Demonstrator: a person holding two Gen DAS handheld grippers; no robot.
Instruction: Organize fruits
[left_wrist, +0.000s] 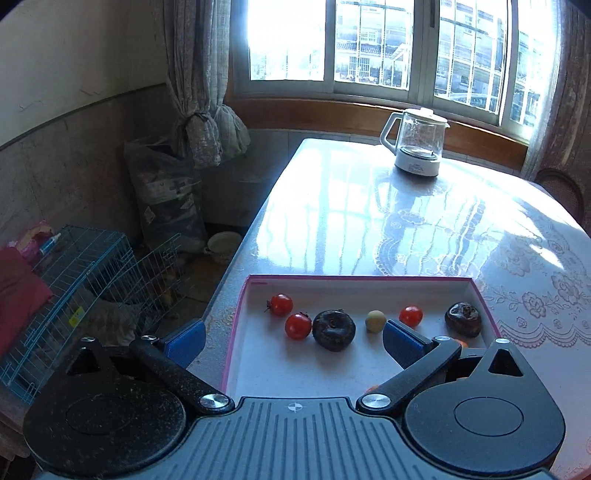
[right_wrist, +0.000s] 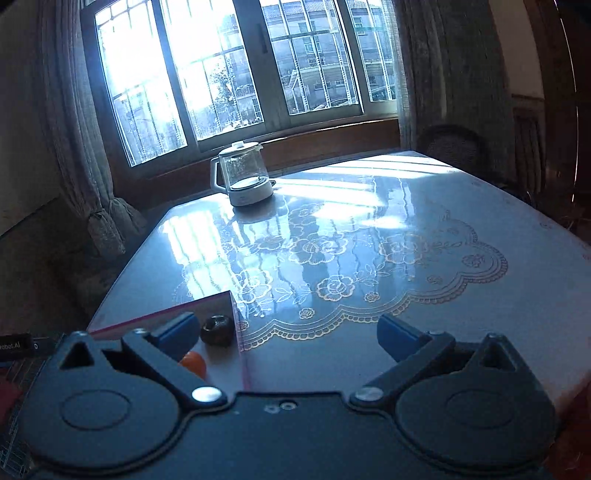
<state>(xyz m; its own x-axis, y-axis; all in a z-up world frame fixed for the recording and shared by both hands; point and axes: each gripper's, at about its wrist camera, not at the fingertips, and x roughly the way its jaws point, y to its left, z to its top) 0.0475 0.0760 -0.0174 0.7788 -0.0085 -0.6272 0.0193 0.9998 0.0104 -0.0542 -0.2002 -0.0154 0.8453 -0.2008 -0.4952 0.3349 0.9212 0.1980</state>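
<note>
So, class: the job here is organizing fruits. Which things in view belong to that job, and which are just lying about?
Belongs to the job:
- pink-rimmed white cardboard tray
- three small red tomatoes
- two dark brown wrinkled round fruits
- small pale yellow-green round fruit
- open left gripper
- open right gripper

Just lying about:
- glass kettle with white base
- blue wire cage
- lace-patterned tablecloth

Strong daylight through the far window (left_wrist: 369, 44), panes blown out white. Heavy glare and window reflections on the glossy tabletop (left_wrist: 369, 221). Right wrist view darker, bluish, room corners in deep shadow. Fisheye bends edges; both views sharp.
</note>
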